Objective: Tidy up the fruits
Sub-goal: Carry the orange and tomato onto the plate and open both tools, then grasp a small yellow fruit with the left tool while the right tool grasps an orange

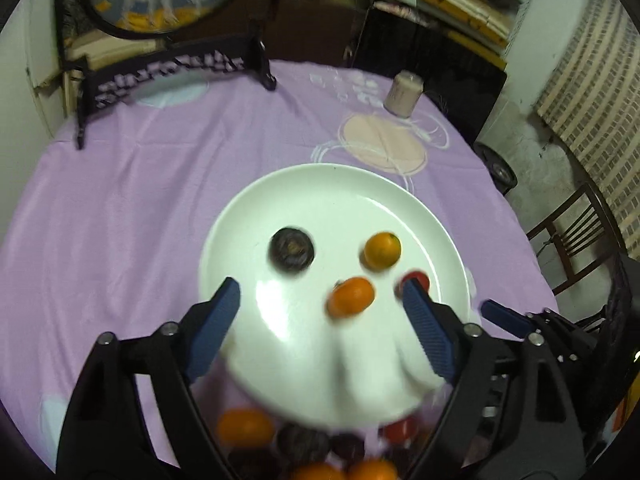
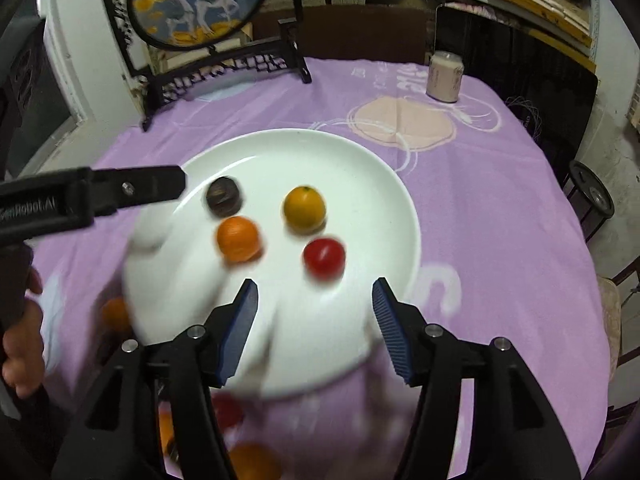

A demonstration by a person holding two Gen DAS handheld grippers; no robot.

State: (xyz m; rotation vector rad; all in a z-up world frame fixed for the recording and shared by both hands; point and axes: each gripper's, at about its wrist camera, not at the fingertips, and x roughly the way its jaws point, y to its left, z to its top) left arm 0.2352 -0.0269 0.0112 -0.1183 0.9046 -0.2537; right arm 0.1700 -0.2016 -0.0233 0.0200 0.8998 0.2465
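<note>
A white plate (image 1: 320,192) lies on the purple tablecloth and holds a dark round fruit (image 1: 292,249), a yellow-orange fruit (image 1: 382,250), an orange fruit (image 1: 351,297) and a red fruit (image 1: 418,280). The same plate (image 2: 360,168) shows in the right wrist view with the dark fruit (image 2: 224,196), yellow-orange fruit (image 2: 305,209), orange fruit (image 2: 238,239) and red fruit (image 2: 324,257). My left gripper (image 1: 320,294) is open and empty above the plate's near part. My right gripper (image 2: 314,292) is open and empty over the plate's near edge. More loose fruits (image 1: 246,426) lie blurred near the front.
A carved black stand with a round painted screen (image 2: 200,0) stands at the back left. A pale cup (image 2: 444,76) stands at the back right. A chair (image 1: 576,236) is beside the table on the right. The left gripper's body (image 2: 92,196) crosses the left side.
</note>
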